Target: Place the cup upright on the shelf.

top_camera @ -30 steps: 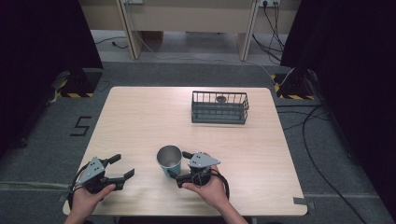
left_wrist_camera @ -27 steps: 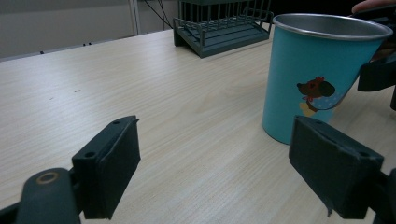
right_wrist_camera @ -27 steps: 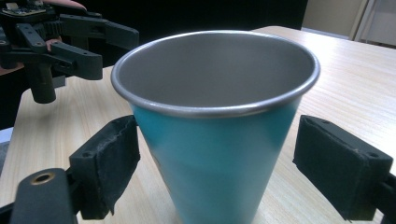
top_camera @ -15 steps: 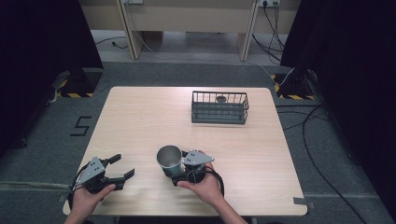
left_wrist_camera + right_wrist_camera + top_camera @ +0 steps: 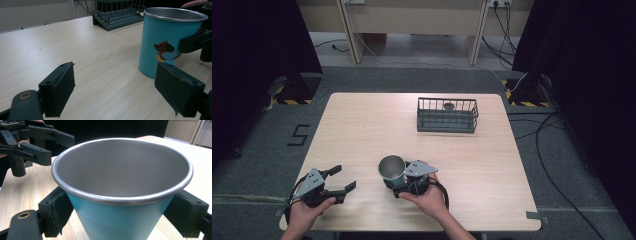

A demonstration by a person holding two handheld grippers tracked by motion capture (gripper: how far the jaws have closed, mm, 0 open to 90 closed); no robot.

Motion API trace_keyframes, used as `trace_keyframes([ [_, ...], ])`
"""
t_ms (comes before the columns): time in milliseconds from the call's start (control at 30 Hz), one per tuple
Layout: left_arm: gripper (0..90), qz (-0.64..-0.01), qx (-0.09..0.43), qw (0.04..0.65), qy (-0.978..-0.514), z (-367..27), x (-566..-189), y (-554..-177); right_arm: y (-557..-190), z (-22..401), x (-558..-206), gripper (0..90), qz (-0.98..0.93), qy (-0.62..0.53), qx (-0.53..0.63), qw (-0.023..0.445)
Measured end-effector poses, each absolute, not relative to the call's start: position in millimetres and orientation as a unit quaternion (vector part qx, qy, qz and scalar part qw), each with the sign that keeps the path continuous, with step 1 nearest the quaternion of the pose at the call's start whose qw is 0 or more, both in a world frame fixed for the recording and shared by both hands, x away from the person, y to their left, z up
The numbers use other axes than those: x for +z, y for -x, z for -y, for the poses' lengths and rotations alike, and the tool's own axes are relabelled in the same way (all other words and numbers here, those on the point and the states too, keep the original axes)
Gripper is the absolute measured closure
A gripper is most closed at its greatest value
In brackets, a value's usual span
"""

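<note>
Presently, items by descending size, each placed relative to the cup.

Table (image 5: 362, 125): pale wood-grain top, rectangular, seen from the high view. The cup stands on it toward the near edge, about midway across.

Wire basket (image 5: 447, 115): dark grey, rectangular, open-topped, standing on the table well beyond the cup and somewhat to its right. A small round dark item lies inside; too small to identify. In the left gripper view the basket (image 5: 117, 13) appears behind and left of the cup.

Right gripper (image 5: 399, 180): held in the person's right hand (image 5: 429, 200), immediately right of the cup, grey three-cornered plate on top. In the right gripper view its two black jaws sit at either side of the cup's lower wall, close against it. Whether the pads actually press the wall cannot be told.

Left gripper (image 5: 343, 179): held in the left hand (image 5: 304, 212), left of the cup and apart from it. Jaws spread wide, nothing between them, pointing toward the cup.

Cup (image 5: 392, 169): metal, upright, empty. Teal outer wall, bare grey interior (image 5: 122, 167), rolled silver rim. The left gripper view shows a small cartoon figure printed on its side (image 5: 162, 42).
</note>
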State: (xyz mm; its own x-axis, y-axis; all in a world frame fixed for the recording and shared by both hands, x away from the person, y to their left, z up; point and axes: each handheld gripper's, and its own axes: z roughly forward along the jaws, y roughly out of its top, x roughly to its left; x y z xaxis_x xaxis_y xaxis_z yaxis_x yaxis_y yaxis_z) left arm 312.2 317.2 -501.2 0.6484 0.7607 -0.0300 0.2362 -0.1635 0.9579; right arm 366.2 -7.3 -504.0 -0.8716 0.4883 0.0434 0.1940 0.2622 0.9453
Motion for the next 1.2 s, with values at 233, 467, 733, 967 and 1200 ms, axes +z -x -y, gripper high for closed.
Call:
trace_keyframes([
  [233,16.0,-0.345,0.239,0.548,-0.724,-317.1,-501.3,-312.2,-364.3,10.5,-502.4,16.6,-0.787,-0.215,0.562,0.136],
  [467,16.0,-0.345,0.239,0.548,-0.724,-317.2,-501.4,-312.3,-363.3,13.6,-499.1,16.6,-0.783,-0.219,0.566,0.136],
  [733,16.0,-0.346,0.238,0.547,-0.724,-317.3,-501.6,-312.4,-363.8,17.0,-492.5,16.7,-0.775,-0.224,0.574,0.142],
  [967,16.0,-0.347,0.238,0.547,-0.724,-317.5,-501.6,-312.5,-364.9,19.3,-489.0,16.7,-0.770,-0.229,0.577,0.145],
  [1200,16.1,-0.347,0.238,0.547,-0.724,-317.7,-501.6,-312.5,-367.0,23.5,-483.6,16.7,-0.766,-0.234,0.578,0.155],
])
